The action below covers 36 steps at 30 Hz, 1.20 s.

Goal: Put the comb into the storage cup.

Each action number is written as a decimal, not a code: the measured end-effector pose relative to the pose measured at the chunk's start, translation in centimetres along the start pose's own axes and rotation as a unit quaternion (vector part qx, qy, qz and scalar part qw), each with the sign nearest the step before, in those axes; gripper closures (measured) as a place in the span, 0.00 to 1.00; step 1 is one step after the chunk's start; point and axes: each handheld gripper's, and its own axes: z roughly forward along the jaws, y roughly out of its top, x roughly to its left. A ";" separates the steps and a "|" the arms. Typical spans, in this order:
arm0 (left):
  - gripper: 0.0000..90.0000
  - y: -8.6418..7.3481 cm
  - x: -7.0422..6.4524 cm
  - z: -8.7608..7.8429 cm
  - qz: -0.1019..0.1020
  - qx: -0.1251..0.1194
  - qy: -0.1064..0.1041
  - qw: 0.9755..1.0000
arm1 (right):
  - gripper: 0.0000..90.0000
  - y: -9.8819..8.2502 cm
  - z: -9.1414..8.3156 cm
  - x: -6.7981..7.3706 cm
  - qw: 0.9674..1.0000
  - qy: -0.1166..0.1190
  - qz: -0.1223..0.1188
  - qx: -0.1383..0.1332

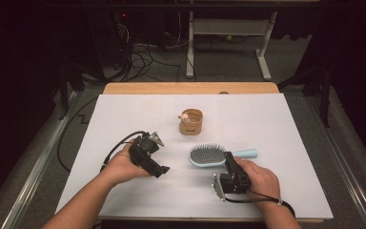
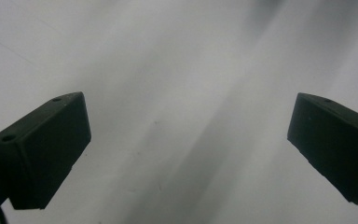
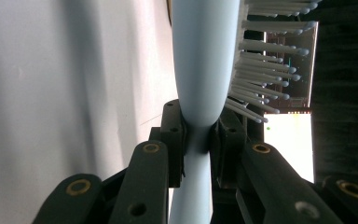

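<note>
Counter (image 1: 124,200): wooden top, covered by a white sheet.

Hairbrush (image 1: 208,155): light blue, lying flat at centre-right of the sheet, bristles up, handle pointing right.

Right claw (image 1: 228,160): held in the right hand (image 1: 262,181), jaws clamped on the hairbrush at the neck where head meets handle.

Left claw (image 1: 161,170): held in the left hand (image 1: 121,167), left of the hairbrush and apart from it; jaws spread wide over bare sheet, nothing between them.

Cup (image 1: 191,121): small, tan, upright behind the hairbrush, a small figure at its rim.
</note>
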 end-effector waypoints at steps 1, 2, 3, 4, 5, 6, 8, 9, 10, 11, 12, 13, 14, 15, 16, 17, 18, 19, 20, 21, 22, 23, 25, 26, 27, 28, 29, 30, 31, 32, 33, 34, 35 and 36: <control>0.00 -0.1 0.0 0.0 -0.001 -0.004 0.001 1.000 | 0.87 0.0 0.0 0.0 1.000 -0.002 0.002 -0.003; 0.00 -0.4 0.1 -0.1 -0.006 -0.017 0.002 1.000 | 0.87 0.0 0.0 0.0 1.000 -0.002 0.009 0.000; 0.00 -0.4 0.1 -0.1 -0.006 -0.017 0.002 1.000 | 0.87 0.0 0.0 0.0 1.000 -0.002 0.009 0.000; 0.00 -0.7 0.1 -0.2 -0.010 -0.033 0.001 0.999 | 0.87 0.0 -0.1 -0.1 1.000 0.000 0.010 0.002; 0.00 -0.7 0.1 -0.2 -0.010 -0.033 0.001 0.999 | 0.87 0.0 -0.1 -0.1 1.000 0.000 0.010 0.002; 0.00 -0.9 0.2 -0.2 -0.012 -0.042 0.001 0.999 | 0.87 0.0 -0.1 -0.2 1.000 0.000 0.012 0.001; 0.00 -1.3 0.3 -0.3 -0.018 -0.059 0.001 0.998 | 0.87 0.1 -0.1 -0.2 1.000 0.000 0.013 0.002; 0.00 -1.6 0.4 -0.3 -0.021 -0.068 -0.001 0.997 | 0.87 0.0 -0.1 -0.2 1.000 0.000 0.016 0.000; 0.00 -2.0 0.5 -0.2 -0.026 -0.085 -0.002 0.996 | 0.87 0.0 -0.1 -0.2 1.000 0.000 0.017 0.001; 0.00 -2.3 0.5 -0.2 -0.030 -0.091 -0.003 0.995 | 0.87 0.0 -0.1 -0.3 1.000 0.000 0.019 0.001; 0.00 -2.5 0.6 -0.1 -0.033 -0.099 0.001 0.995 | 0.87 0.0 -0.1 -0.3 1.000 0.002 0.021 0.002; 0.00 -2.7 0.6 -0.1 -0.035 -0.105 0.005 0.994 | 0.87 0.0 -0.1 -0.3 1.000 0.003 0.024 0.003; 0.00 -3.0 0.7 0.0 -0.038 -0.110 0.004 0.993 | 0.87 0.0 -0.1 -0.3 1.000 0.006 0.029 0.004; 0.00 -3.0 0.7 0.0 -0.038 -0.110 0.004 0.993 | 0.87 0.0 -0.1 -0.4 1.000 0.006 0.029 0.002; 0.00 -3.4 0.8 0.1 -0.048 -0.123 0.006 0.991 | 0.87 0.0 -0.1 -0.4 0.999 0.005 0.031 0.003; 0.00 -3.4 0.8 0.1 -0.048 -0.123 0.006 0.991 | 0.87 0.0 -0.1 -0.4 0.999 0.005 0.031 0.003; 0.00 -3.6 0.9 0.2 -0.053 -0.128 0.005 0.990 | 0.87 -0.1 -0.2 -0.5 0.999 0.006 0.036 0.004; 0.00 -3.8 0.9 0.3 -0.057 -0.132 0.003 0.990 | 0.87 -0.1 -0.2 -0.5 0.999 0.006 0.036 0.004; 0.00 -4.0 1.0 0.4 -0.062 -0.138 0.003 0.989 | 0.87 -0.1 -0.2 -0.5 0.999 0.006 0.040 0.002; 0.00 -4.1 1.0 0.5 -0.063 -0.141 0.003 0.988 | 0.87 -0.1 -0.2 -0.5 0.999 0.007 0.042 0.002; 0.00 -4.4 1.0 0.5 -0.064 -0.148 0.006 0.987 | 0.87 -0.1 -0.2 -0.5 0.999 0.007 0.043 0.003; 0.00 -4.4 1.0 0.5 -0.064 -0.148 0.006 0.987 | 0.87 -0.1 -0.2 -0.5 0.999 0.007 0.043 0.003; 0.00 -4.7 1.1 0.5 -0.068 -0.156 0.008 0.985 | 0.87 -0.1 -0.2 -0.6 0.999 0.007 0.045 0.003; 0.00 -4.9 1.2 0.5 -0.070 -0.167 0.012 0.983 | 0.87 -0.2 -0.2 -0.6 0.999 0.008 0.049 0.004; 0.00 -4.9 1.2 0.5 -0.070 -0.167 0.012 0.983 | 0.87 -0.2 -0.2 -0.6 0.999 0.008 0.049 0.004; 0.00 -5.0 1.2 0.5 -0.070 -0.171 0.013 0.983 | 0.87 -0.2 -0.3 -0.6 0.999 0.009 0.052 0.004; 0.00 -5.1 1.2 0.6 -0.073 -0.178 0.014 0.981 | 0.87 -0.2 -0.3 -0.6 0.998 0.009 0.055 0.007; 0.00 -5.2 1.1 0.6 -0.073 -0.181 0.014 0.981 | 0.87 -0.2 -0.3 -0.6 0.998 0.009 0.055 0.007; 0.00 -5.3 1.0 0.6 -0.072 -0.187 0.017 0.980 | 0.87 -0.2 -0.3 -0.7 0.998 0.011 0.060 0.005; 0.00 -5.4 0.9 0.6 -0.070 -0.190 0.022 0.979 | 0.87 -0.3 -0.4 -0.7 0.998 0.012 0.063 0.006; 0.00 -5.4 0.9 0.6 -0.070 -0.190 0.022 0.979 | 0.87 -0.3 -0.4 -0.7 0.998 0.012 0.063 0.006; 0.00 -5.4 0.8 0.6 -0.066 -0.193 0.027 0.979 | 0.87 -0.3 -0.4 -0.9 0.998 0.012 0.066 0.006; 0.00 -5.5 0.7 0.5 -0.065 -0.196 0.028 0.978 | 0.87 -0.3 -0.4 -0.9 0.998 0.012 0.066 0.006; 0.00 -5.6 0.7 0.6 -0.065 -0.200 0.027 0.977 | 0.87 -0.3 -0.5 -0.9 0.997 0.012 0.074 0.006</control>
